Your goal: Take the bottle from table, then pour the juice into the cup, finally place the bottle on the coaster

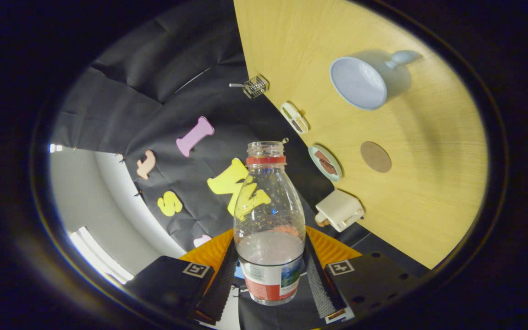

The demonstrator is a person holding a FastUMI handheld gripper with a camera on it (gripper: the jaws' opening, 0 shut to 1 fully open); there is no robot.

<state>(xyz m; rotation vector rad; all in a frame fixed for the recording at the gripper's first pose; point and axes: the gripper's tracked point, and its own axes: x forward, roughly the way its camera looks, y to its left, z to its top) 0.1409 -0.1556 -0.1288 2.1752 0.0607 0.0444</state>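
Between the two fingers of the gripper [269,270] stands the bottle [268,220], clasped at its lower, labelled part with a finger pressing on either side. Its long axis runs straight ahead along the fingers, base toward the camera and open, capless mouth pointing away, ringed by a red collar just under the rim. A small amount of pale liquid sits in the bottom part of the clear body; the upper part is see-through.

Off to the right of the bottle the wooden table [429,183] appears steeply tilted in this view, its edge running diagonally past the bottle's neck. On it, well beyond the fingers, the cup [365,80] lies with its wide mouth facing the camera and its handle on the far side. The round brown coaster [376,156] sits nearer, between the cup and the table's near edge, apart from both.

Along the table's edge stand several small things: a wire basket [255,86], a small oblong dish [294,118], a round plate [325,163] holding something brown, possibly food, and a cream-coloured box [340,209] closest to the bottle. None touches the bottle.
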